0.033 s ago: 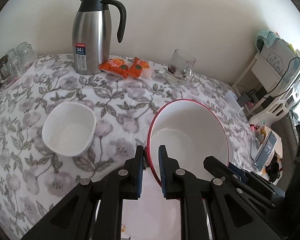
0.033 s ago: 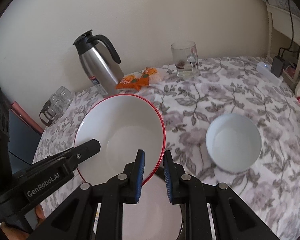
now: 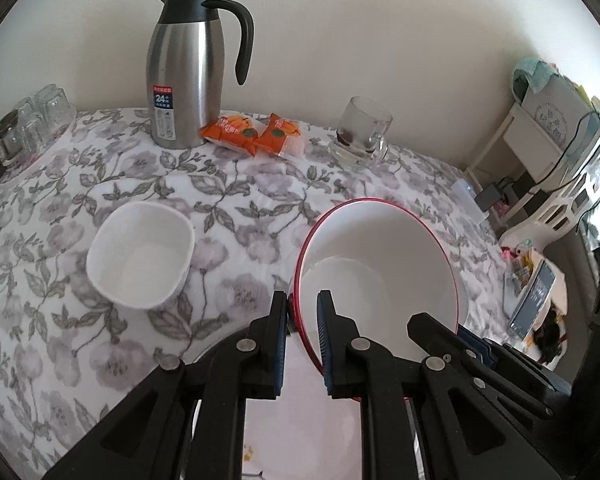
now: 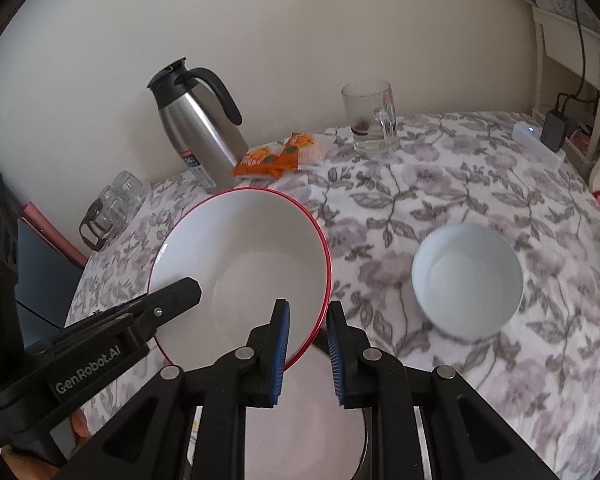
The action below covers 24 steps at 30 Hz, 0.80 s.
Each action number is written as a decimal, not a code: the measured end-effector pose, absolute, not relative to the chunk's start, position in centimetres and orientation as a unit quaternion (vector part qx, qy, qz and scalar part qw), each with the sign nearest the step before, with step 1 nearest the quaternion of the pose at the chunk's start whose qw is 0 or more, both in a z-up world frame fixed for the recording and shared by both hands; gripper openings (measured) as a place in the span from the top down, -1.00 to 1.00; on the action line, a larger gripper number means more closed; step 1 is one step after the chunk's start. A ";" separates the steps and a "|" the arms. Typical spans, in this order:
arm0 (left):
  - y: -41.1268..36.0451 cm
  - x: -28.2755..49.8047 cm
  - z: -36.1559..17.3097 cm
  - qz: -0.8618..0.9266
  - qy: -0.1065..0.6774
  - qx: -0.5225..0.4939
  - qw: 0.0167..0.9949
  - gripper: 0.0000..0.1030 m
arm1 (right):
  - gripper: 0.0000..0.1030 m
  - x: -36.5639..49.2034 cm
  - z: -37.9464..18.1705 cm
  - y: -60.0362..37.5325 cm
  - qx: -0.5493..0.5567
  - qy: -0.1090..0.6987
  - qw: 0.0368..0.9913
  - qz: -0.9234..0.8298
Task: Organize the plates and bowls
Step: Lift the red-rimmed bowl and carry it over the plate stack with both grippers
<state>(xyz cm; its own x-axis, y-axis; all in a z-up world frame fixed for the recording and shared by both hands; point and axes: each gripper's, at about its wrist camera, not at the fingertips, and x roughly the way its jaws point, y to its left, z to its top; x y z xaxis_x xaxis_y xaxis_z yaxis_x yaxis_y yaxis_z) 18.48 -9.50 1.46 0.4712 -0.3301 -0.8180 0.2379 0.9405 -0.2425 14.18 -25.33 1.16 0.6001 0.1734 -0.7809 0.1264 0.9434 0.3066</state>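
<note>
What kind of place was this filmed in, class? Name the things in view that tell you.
Most likely a home dining corner: a table under a floral tablecloth holds a steel thermos jug, a glass mug and orange snack packets, with a cluttered white shelf unit beside it.

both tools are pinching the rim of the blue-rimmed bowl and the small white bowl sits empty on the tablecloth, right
Not quite: the rim is red, not blue; only the tool pads are blue. The left wrist view shows the left tool and right tool pinching the rim of the red-rimmed bowl, with the small white bowl empty on the tablecloth.
</note>
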 end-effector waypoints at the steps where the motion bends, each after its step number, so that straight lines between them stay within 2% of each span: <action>1: -9.5 18.1 1.4 -0.162 0.487 -0.043 0.857 0.70 | 0.60 13.8 1.1 -25.1 0.165 0.448 0.879 0.013; 16: -9.0 14.8 0.9 -0.137 0.484 -0.023 0.864 0.70 | 0.60 10.4 -0.5 -24.1 0.174 0.466 0.867 0.031; 24: -7.3 13.8 0.0 -0.132 0.497 -0.053 0.856 0.70 | 0.60 10.3 -0.7 -23.4 0.164 0.476 0.863 0.045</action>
